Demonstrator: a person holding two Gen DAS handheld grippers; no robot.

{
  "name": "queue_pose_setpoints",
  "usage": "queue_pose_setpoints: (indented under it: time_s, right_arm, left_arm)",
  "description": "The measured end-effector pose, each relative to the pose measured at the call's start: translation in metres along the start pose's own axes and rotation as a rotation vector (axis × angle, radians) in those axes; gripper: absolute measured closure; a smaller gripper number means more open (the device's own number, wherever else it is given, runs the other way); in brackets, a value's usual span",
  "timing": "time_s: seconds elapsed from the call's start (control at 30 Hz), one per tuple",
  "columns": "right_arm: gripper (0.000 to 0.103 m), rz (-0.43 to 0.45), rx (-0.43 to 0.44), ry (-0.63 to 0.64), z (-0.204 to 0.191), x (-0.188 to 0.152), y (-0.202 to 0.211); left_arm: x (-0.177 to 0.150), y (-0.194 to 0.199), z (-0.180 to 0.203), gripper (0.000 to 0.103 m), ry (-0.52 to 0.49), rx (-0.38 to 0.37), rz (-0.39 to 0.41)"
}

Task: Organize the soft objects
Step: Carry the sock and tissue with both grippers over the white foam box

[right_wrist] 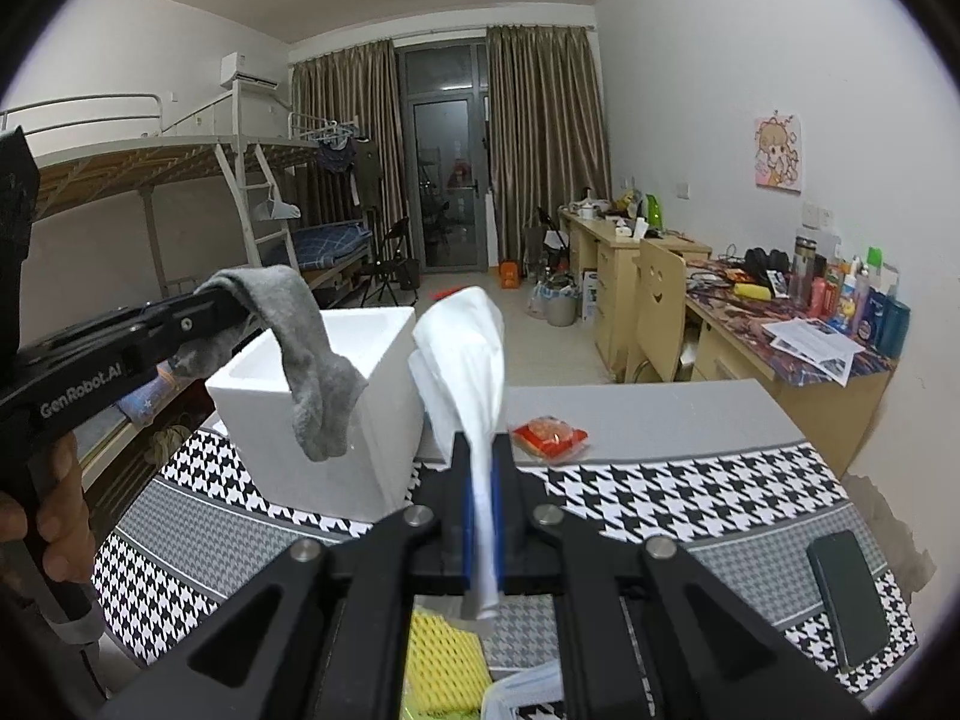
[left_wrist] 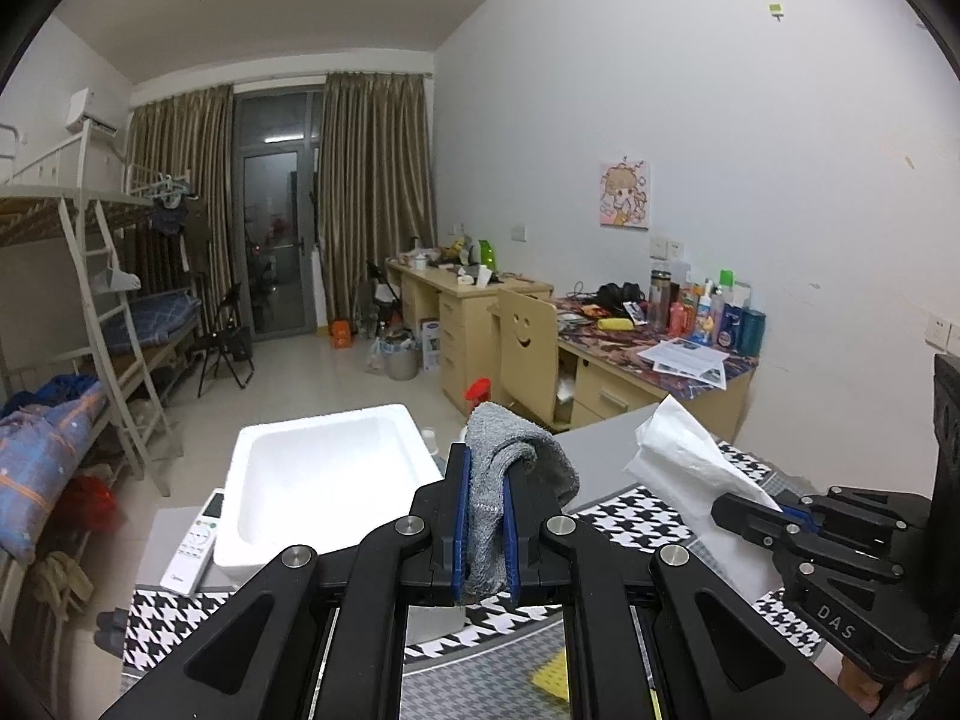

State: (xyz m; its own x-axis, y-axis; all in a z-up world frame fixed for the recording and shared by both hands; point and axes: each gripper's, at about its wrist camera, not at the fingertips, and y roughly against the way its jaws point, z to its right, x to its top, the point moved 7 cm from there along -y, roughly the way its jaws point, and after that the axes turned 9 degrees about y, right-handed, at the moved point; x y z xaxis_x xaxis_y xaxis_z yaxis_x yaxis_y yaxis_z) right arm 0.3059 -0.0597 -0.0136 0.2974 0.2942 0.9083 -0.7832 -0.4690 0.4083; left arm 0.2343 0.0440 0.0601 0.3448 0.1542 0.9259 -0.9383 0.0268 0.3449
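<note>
Houndstooth-patterned black-and-white tablecloth (right_wrist: 690, 492) carries a white rectangular foam box (right_wrist: 336, 420), open on top. Left gripper (left_wrist: 486, 516) pinches a grey knitted sock (left_wrist: 510, 468) above the box's near edge; right gripper (right_wrist: 480, 516) pinches a crumpled white tissue (right_wrist: 468, 360) just beside the box. Both point slightly downward. Risk: released short of the rim, either limp item would likely drape outside the box.

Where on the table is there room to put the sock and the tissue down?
Free: inside the white foam box, and the plain grey tabletop strip right of the red snack packet. Crowded: the near edge, with yellow mesh and dark phone.
</note>
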Motion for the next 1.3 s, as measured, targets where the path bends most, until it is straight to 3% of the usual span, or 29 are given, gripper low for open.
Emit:
queue_pose_setpoints:
  time_s: [0.9, 1.3]
  right_arm:
    - [0.096, -0.005, 0.082, 0.078, -0.038, 0.046, -0.035]
    - [0.096, -0.037, 0.131, 0.093, -0.055, 0.059, -0.062]
  left_arm:
    - [0.028, -0.021, -0.055, 0.093, 0.057, 0.147, 0.040]
    - [0.029, -0.035, -0.078, 0.093, 0.071, 0.220, 0.023]
